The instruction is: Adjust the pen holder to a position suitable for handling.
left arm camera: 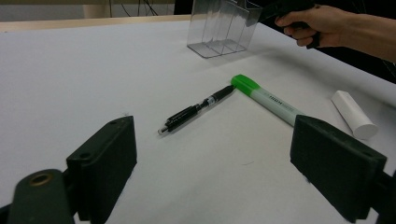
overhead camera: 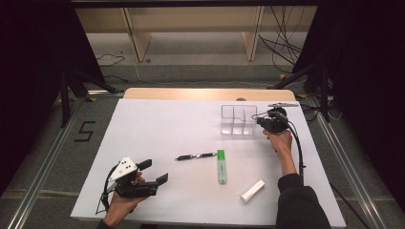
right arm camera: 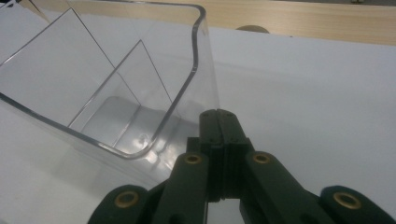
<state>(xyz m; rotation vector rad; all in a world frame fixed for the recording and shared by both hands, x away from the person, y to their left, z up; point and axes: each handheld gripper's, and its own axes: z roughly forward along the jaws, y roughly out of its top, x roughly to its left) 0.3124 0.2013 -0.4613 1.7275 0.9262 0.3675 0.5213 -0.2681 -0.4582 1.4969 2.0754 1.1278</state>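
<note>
simply clear, three-compartment organizer (right arm camera: 116, 84)

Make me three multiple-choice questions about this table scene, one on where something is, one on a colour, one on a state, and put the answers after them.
1. Where does the black ballpoint pen lie?
A. inside the clear plastic compartment organiser
B. on the white table, its tip at the cap of the marker
C. between the left gripper's jaws

2. What colour is the cap of the highlighter marker?
A. green
B. red
C. blue

3. How do the jaws of the right gripper stand?
A. wide open
B. shut on the white cylindrical tube
C. shut on the organiser's clear side wall

Answers: 1 B, the left gripper view shows the pen flat on the table with one end at the green cap. 2 A, the cap is bright green in the high view. 3 C, the right gripper view shows the jaws closed together with the clear wall's edge running into them.
</note>
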